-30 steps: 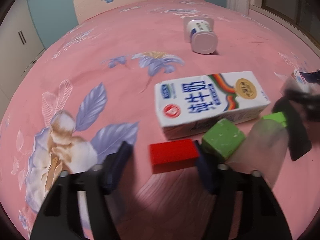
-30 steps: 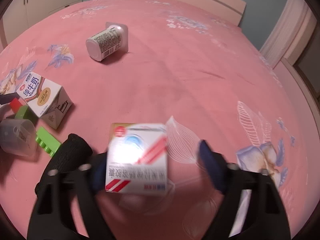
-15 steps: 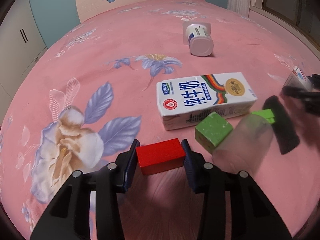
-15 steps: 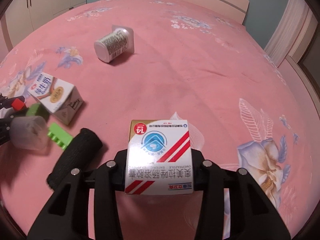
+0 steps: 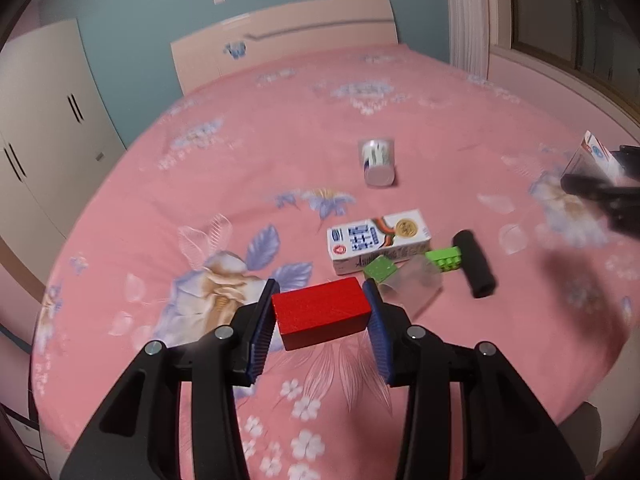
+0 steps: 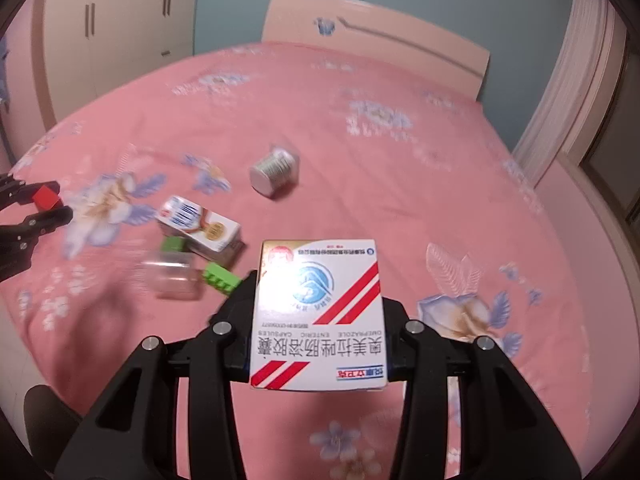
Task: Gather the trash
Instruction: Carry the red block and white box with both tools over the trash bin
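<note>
My left gripper (image 5: pixel 320 312) is shut on a red block (image 5: pixel 322 314) and holds it above the pink bed. My right gripper (image 6: pixel 318 312) is shut on a white medicine box (image 6: pixel 318 316) with red stripes, also lifted. On the bed lie a milk carton (image 5: pixel 378 242), a yogurt cup (image 5: pixel 376 162) on its side, a green cube (image 5: pixel 380 268), a clear plastic cup (image 5: pixel 412 286), a green toy brick (image 5: pixel 444 258) and a black cylinder (image 5: pixel 476 264). The right gripper with its box shows at the right edge of the left wrist view (image 5: pixel 596 168). The left gripper shows at the left edge of the right wrist view (image 6: pixel 44 202).
The pink floral bedspread (image 5: pixel 240 184) covers the whole bed. A headboard (image 5: pixel 280 48) stands at the far end, wardrobes (image 5: pixel 40 140) to the left, a curtain and window (image 5: pixel 520 20) to the right. The bed's front edge is just below my grippers.
Both grippers have closed on their objects and lifted them off the bed, pulling back and upward; the remaining items now look smaller and farther away.
</note>
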A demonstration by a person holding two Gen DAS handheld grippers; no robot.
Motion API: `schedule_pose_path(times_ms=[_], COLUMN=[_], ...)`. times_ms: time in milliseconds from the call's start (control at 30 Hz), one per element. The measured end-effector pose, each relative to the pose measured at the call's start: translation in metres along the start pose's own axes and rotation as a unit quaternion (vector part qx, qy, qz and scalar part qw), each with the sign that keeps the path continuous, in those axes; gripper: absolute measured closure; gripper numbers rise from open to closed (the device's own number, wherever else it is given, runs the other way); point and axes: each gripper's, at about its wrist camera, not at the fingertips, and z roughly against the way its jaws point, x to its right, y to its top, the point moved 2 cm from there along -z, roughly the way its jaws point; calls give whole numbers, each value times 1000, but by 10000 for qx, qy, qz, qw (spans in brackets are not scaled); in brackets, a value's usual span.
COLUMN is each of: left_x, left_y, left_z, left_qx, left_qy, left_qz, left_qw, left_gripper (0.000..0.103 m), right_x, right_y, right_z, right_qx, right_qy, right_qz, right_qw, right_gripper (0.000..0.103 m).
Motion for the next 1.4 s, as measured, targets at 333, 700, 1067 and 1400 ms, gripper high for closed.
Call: schedule_pose_path(times_ms=[333, 700, 1067, 1400], left_x=[19, 44, 68, 74], left_y=[-2, -27, -64, -103], left_z=[126, 215, 241, 212], left_qx=[724, 1203, 1230, 825], left_qy=[184, 115, -5, -190], left_qz=[-242, -390, -640, -578], left_qw=[9969, 9919, 9903, 9947], left_gripper=[58, 58, 58, 58], right_x=[-25, -54, -78, -104], right_y=[-8, -35, -65, -93], right_z=[126, 233, 256, 225], right_qx=[719, 1320, 1300, 946], right_qy=[47, 184, 275, 508], right_qz=[193, 429, 557, 641], right_qw=[9972, 9902, 9896, 9921], right_gripper=[59, 59, 59, 59])
